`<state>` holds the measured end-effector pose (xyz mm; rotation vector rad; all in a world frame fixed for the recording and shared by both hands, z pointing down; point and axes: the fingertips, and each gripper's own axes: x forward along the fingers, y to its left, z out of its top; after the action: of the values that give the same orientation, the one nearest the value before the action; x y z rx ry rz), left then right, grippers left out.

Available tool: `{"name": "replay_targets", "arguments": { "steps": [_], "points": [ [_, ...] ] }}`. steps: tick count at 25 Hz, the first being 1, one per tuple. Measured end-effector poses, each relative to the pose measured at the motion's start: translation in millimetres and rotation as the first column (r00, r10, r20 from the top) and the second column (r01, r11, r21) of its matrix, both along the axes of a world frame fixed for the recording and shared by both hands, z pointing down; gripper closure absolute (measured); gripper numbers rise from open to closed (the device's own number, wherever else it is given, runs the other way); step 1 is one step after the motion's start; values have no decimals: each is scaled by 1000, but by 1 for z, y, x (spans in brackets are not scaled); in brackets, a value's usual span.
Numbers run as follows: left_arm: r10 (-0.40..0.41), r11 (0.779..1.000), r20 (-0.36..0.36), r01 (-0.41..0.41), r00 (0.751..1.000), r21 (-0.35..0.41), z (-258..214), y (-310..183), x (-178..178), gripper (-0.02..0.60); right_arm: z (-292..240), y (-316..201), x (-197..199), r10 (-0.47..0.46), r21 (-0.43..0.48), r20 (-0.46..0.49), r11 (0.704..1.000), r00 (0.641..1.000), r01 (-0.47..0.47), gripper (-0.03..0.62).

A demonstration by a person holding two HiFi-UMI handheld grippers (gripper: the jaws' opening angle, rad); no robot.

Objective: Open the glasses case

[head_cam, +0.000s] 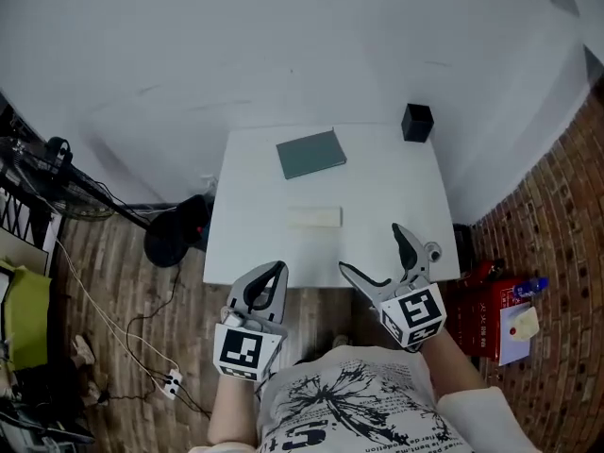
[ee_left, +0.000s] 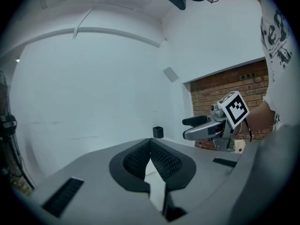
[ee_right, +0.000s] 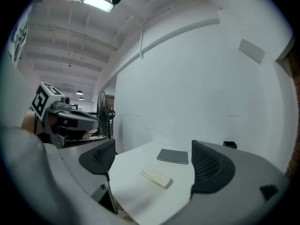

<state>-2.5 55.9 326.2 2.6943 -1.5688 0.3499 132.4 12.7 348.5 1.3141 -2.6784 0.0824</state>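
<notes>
The case, a pale, flat, closed box, lies near the middle of the table, its long axis running left to right across the person's front. Both grippers hover at the table's near edge, apart from it. The right gripper has its jaws spread wide and empty, and its own view frames the case between them, ahead and slightly left. The left gripper has its jaws pressed together on nothing. The right looks nearer and better lined up for the first reach.
</notes>
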Motion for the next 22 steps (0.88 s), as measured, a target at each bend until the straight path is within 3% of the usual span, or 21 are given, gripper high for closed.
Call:
{"name": "replay_targets", "arguments": {
  "steps": [8,15,18,22],
  "points": [
    [-3,991,42,8,999,-130,44,-60,-6,568,44,-70,-13,-62,-140,-79,989,995,50,82],
    [49,977,26,-43,998,-209,89,-117,-19,568,100,-121,-30,-68,-285,-159,958,985,20,98],
    [60,962,23,-52,998,-270,121,-138,-26,568,130,-140,-40,-86,-337,-201,941,976,14,116],
    [59,923,-14,-60,998,-380,169,-161,-29,568,176,-157,-51,-129,-390,-286,921,950,7,120]
  ]
}}
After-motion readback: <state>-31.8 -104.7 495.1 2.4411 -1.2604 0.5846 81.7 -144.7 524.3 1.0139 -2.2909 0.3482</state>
